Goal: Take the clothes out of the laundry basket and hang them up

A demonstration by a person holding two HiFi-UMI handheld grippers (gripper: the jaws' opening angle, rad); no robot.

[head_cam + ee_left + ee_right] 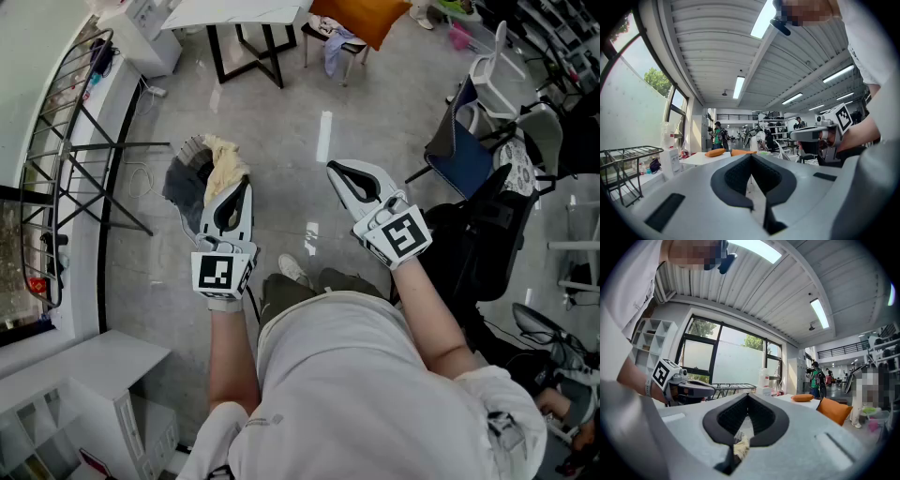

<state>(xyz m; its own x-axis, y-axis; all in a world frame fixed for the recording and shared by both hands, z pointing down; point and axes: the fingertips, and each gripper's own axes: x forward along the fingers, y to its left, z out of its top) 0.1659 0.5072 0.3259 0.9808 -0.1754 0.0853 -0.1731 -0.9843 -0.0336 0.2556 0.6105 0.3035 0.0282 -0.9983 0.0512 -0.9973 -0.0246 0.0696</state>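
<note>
Left claw [243, 186] shut, empty; right claw [334, 170] same. Clothes [223, 167] in basket [190, 147] (far left) look soft, light, floppy: pinch bunched top fold.

The left forearm [230, 361] and right forearm [433, 314] both reach forward from the torso. The left hand-held gripper [244, 186] points level and straight ahead, its jaws pressed together with nothing between them. The right hand-held gripper [335, 172] is also level but angles inward toward the left one, its jaws together and empty. The two tips stay apart.
</note>
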